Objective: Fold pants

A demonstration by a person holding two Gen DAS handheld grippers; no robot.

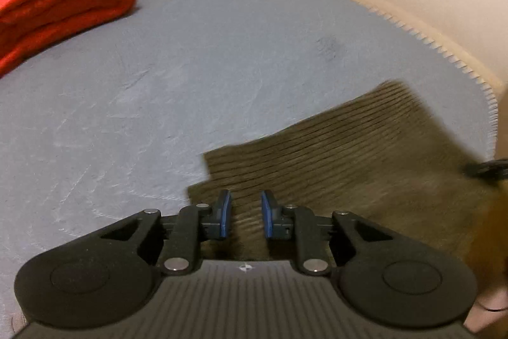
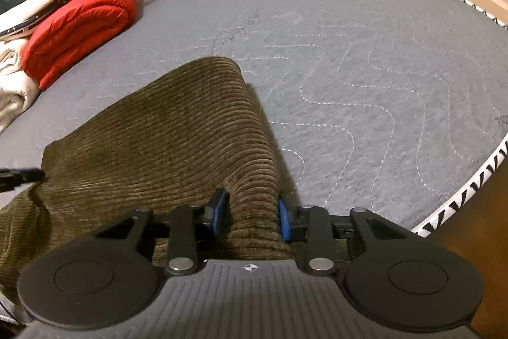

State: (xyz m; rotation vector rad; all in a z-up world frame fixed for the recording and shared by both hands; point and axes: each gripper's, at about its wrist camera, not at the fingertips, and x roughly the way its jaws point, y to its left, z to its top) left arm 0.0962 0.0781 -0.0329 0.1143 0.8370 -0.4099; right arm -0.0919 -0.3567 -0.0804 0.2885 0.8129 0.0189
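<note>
Left gripper [image 1: 246,213]: jaws apart, a clear gap between the blue pads [image 1: 224,213], nothing between them; it hovers over the near edge of the pants [image 1: 333,148], lower centre of the left view. Right gripper [image 2: 250,216]: pads stand either side of a raised ridge of corduroy that fills the gap between them; reads as clamped on the cloth, though the contact itself is partly hidden. Pants: olive-brown corduroy, lying on the grey quilted mattress [image 2: 365,84], running from the lower centre toward the upper middle of the right view, with a rounded end that may be a fold. The left view is motion-blurred. Red blanket [image 2: 82,27] sits upper left in both views, well apart from the pants. Judgement: a fold step is in hand, with one side gripped and the other free. To do it well, the left gripper should take the matching edge near its corner, pinching all layers, before any lift. Then both should rise level and travel together, keeping the cloth taut so that the ribs stay straight and the edges land aligned. Risk: a single-layer pinch lets the lower layer drag.
</note>
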